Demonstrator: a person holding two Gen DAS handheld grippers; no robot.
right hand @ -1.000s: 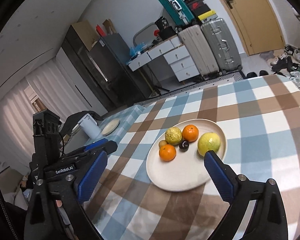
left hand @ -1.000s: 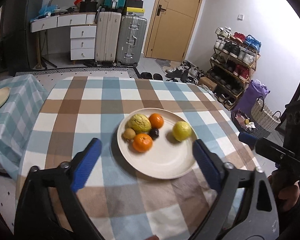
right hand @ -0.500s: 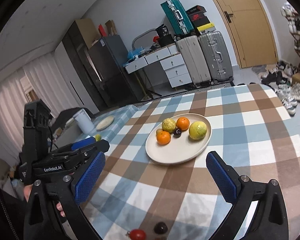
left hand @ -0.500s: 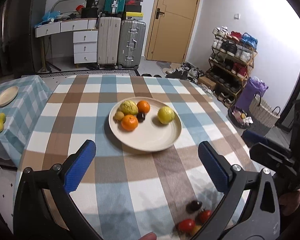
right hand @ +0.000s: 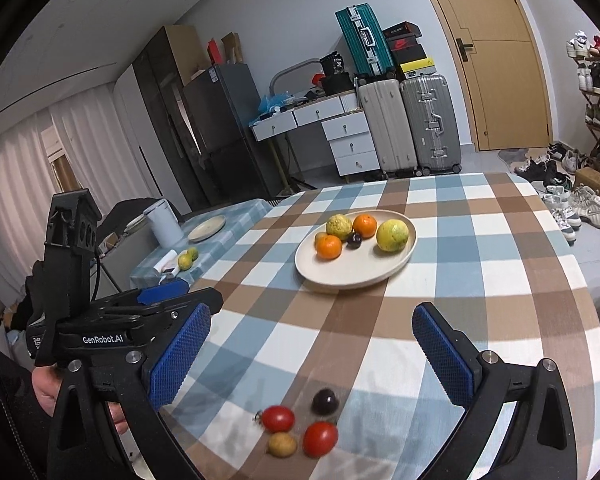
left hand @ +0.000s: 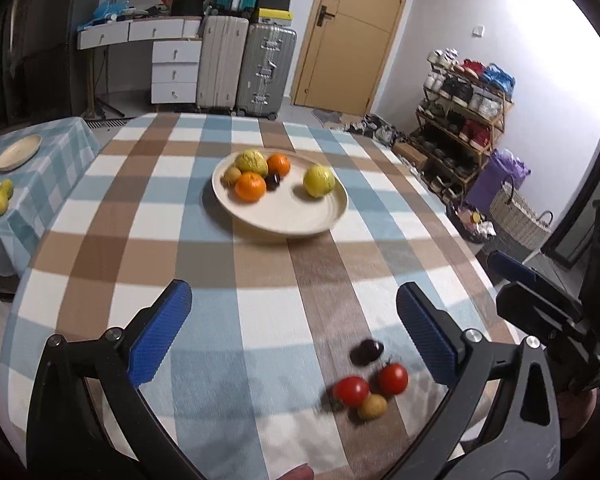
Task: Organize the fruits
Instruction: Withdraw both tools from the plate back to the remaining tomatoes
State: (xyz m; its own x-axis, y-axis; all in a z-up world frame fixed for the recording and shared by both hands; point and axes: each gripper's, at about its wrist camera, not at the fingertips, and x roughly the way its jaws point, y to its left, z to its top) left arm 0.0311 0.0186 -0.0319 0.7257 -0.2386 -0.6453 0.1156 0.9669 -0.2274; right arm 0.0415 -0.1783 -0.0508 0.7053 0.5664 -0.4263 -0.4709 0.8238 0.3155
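Both grippers hang above the near edge of a table (left hand: 112, 216) covered in a blue, brown and white checked cloth. The left gripper (left hand: 296, 336) has its blue-padded fingers spread wide with nothing between them, and the right gripper (right hand: 312, 344) is spread just as wide and empty too.

Further out, around the middle of the table, sits a cream plate (left hand: 296, 216) holding fruit: a bumpy yellow-green fruit (left hand: 252, 162) at the far left, an orange (left hand: 279, 164) just right of it, a second orange (left hand: 251, 187) nearer, a small brown kiwi (left hand: 231, 175) at the left rim, a dark plum (left hand: 273, 181) in the middle of the group, and a yellow lemon (left hand: 319, 181) sitting apart on the right side. The near half of the plate is bare.

Close to the near edge, on the cloth, lies a small cluster: two tomatoes (right hand: 278, 419) side by side, a second dark plum (right hand: 325, 401) just beyond them, and a small tan round fruit (right hand: 282, 444) nearest of all, touching or almost touching the tomatoes. In the right wrist view this cluster lies between the right gripper's fingers, below them.

Off to the left a lower side table (right hand: 236, 220) carries a second, empty plate (right hand: 207, 228) and a couple of yellow-green fruits (right hand: 188, 258)
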